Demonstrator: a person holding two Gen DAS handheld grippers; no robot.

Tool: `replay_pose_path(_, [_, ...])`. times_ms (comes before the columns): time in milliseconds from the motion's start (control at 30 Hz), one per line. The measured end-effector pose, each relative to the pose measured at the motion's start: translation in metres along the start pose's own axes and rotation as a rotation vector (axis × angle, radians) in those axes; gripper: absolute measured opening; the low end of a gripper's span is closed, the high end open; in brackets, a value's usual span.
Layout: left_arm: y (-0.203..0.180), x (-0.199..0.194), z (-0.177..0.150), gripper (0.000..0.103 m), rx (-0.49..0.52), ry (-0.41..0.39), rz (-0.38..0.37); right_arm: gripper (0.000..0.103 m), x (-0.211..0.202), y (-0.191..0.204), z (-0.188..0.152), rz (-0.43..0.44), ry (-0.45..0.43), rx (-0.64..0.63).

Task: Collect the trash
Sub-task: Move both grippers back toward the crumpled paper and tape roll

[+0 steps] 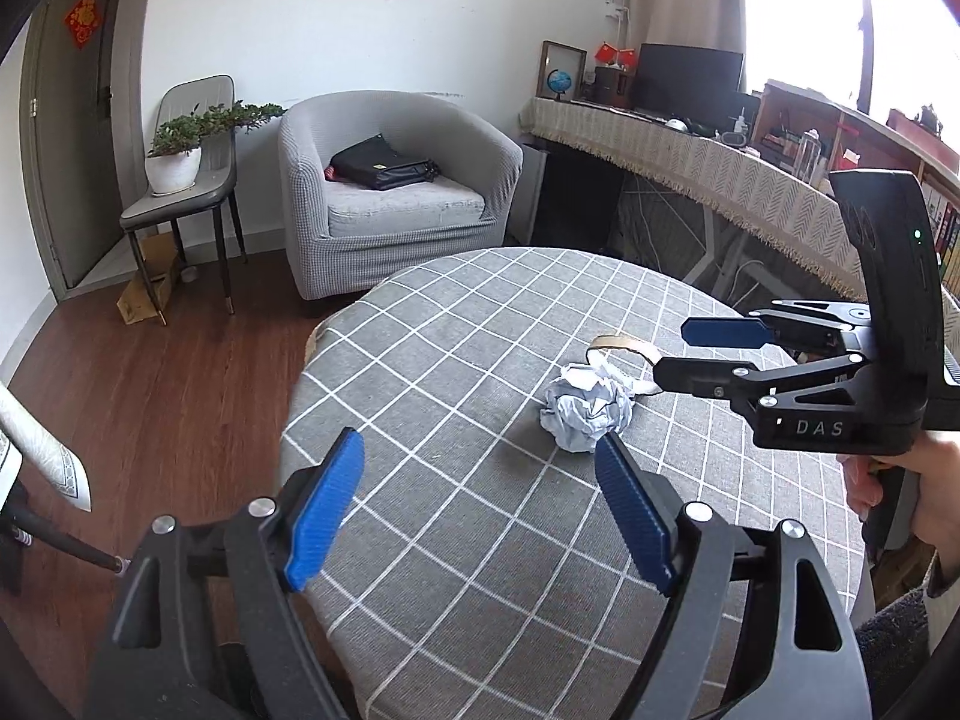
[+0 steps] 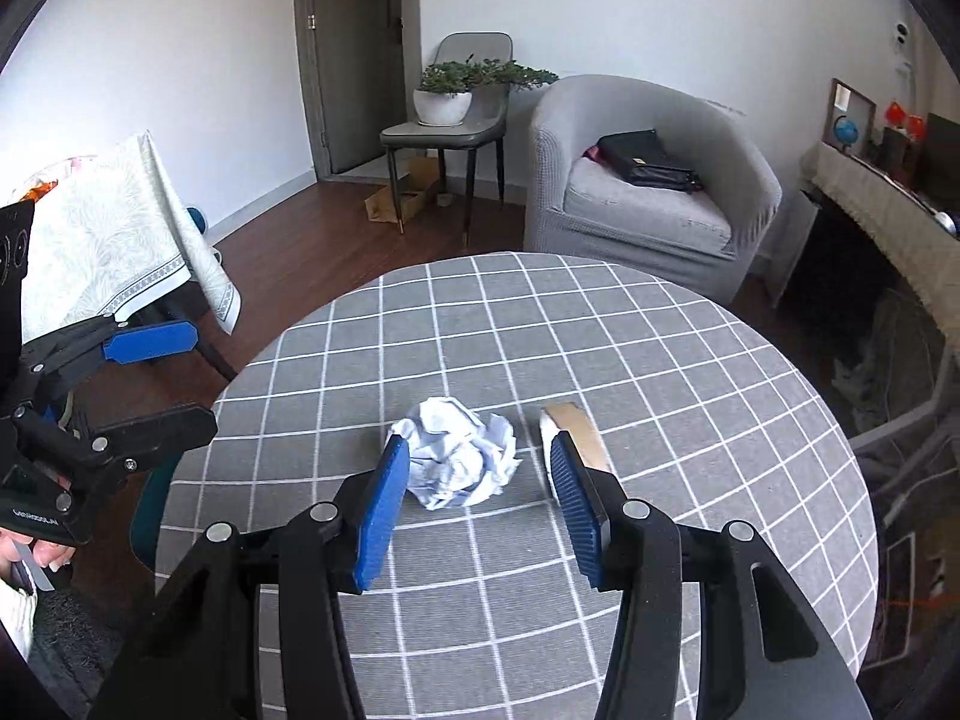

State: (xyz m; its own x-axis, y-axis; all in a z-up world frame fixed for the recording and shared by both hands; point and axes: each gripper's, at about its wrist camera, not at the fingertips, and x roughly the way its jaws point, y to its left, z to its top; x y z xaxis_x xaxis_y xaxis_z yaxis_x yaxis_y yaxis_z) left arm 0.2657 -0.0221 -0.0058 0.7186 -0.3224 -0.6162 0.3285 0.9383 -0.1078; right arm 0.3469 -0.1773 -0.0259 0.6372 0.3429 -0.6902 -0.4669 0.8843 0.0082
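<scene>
A crumpled white paper ball (image 1: 587, 414) lies on the round table with a grey checked cloth (image 1: 456, 360). It also shows in the right wrist view (image 2: 459, 459). A flat tan and white strip of paper (image 2: 575, 427) lies just right of the ball; in the left wrist view it (image 1: 618, 341) lies beyond the ball. My left gripper (image 1: 480, 468) is open, above the table, with the ball just past its right finger. My right gripper (image 2: 477, 468) is open, low over the table, with the ball just ahead between its fingertips. Each gripper shows in the other's view, the right one (image 1: 690, 354) and the left one (image 2: 156, 378).
A grey armchair (image 2: 648, 192) with a black bag (image 2: 648, 159) stands behind the table. A chair holds a potted plant (image 2: 444, 93). A cardboard box (image 2: 402, 195) lies on the wooden floor. A long desk with a cloth (image 1: 690, 162) runs along the right.
</scene>
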Motion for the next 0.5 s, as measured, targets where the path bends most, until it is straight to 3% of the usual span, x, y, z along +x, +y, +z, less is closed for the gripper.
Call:
replay_pose_path(167, [-0.016, 0.028, 0.007, 0.082, 0.018, 0.025, -0.020, 0.050, 0.009, -0.036, -0.010, 0.017, 0.043, 0.055])
replay_pose_path(500, [-0.043, 0.070, 0.016, 0.081, 0.047, 0.097, -0.051, 0.050, 0.031, -0.059, -0.020, 0.091, 0.115, 0.081])
